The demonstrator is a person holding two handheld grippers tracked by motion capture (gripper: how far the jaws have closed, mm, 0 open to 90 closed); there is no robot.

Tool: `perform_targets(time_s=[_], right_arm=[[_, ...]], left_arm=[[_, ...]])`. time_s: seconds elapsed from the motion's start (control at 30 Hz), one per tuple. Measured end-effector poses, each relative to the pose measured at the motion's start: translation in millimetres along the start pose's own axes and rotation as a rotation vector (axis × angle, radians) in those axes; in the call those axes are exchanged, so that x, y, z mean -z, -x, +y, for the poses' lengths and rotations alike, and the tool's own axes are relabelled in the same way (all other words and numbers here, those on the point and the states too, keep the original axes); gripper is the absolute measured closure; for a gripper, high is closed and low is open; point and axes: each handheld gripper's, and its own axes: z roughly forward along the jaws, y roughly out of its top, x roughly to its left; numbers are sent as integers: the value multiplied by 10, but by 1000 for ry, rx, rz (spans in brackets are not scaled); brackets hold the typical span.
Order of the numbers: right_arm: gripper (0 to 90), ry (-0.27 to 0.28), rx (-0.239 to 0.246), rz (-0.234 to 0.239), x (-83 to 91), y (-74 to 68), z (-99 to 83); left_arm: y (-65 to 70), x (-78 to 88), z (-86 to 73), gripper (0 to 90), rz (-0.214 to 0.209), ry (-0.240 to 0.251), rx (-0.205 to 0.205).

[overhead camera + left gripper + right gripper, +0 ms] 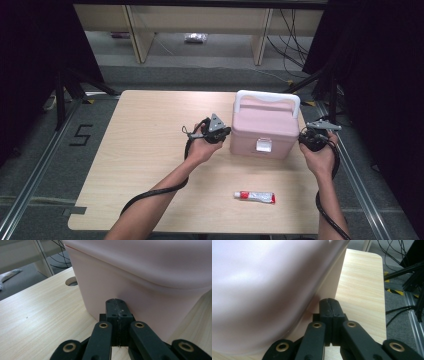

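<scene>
Both grippers have their jaws pressed together on nothing: the left gripper [223, 134] sits against the left wall of the one pink box [264, 126], the right gripper [306, 141] against its right wall. One box stands upright toward the table's [145, 150] far right (white handle on top, latch facing the person), long axis left to right. One tube [255, 197] lies nearer, also crosswise.

The table [150, 150] is viewed from above its near edge, facing forward and down. Each gripper view is set very close to the pink box [140, 277], from opposite sides; box and tabletop are shared.
</scene>
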Motion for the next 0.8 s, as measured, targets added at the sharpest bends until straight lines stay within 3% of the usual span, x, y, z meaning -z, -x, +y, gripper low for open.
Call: perform_targets(time_s=[0.07, 0.1, 0.13, 0.2, 0.27, 0.3, 0.33, 0.47, 0.5, 0.57, 0.67, 0.7, 0.77, 0.8], right_arm=[[900, -12, -6, 12, 22, -2, -7], [900, -15, -44, 19, 26, -36, -17], [900, -2, -6, 31, 34, -8, -26], [900, -15, -3, 13, 62, -27, -34], [900, -18, -30, 23, 103, -63, -62], [900, -11, -2, 25, 113, -43, -76], [900, -23, -21, 30, 147, -65, -89], [900, -35, -23, 35, 252, -129, -151], [900, -25, 16, 38, 269, -116, -167], [900, -31, -11, 33, 326, -176, -208], [900, -21, 33, 28, 452, -235, -289], [900, -34, 0, 31, 482, -283, -310], [900, -28, 28, 25, 495, -278, -321], [900, -33, 21, 24, 518, -306, -333]], left_arm=[[15, 12, 1, 899, -4, -3, -12], [24, 21, 0, 900, -3, -4, -16], [32, 26, -2, 900, -5, -2, -17], [60, 59, -14, 900, -5, -6, -28], [96, 98, -26, 900, -11, -8, -33], [117, 122, -34, 900, -13, -10, -41], [139, 144, -43, 900, -17, -7, -49], [230, 256, -86, 900, -17, -8, -78], [255, 284, -100, 900, -21, -6, -83], [311, 348, -126, 900, -21, -5, -97], [369, 430, -157, 900, -25, -6, -119], [393, 472, -175, 899, -29, -7, -116], [410, 489, -184, 900, -26, -4, -119], [419, 502, -188, 900, -23, -5, -125]])
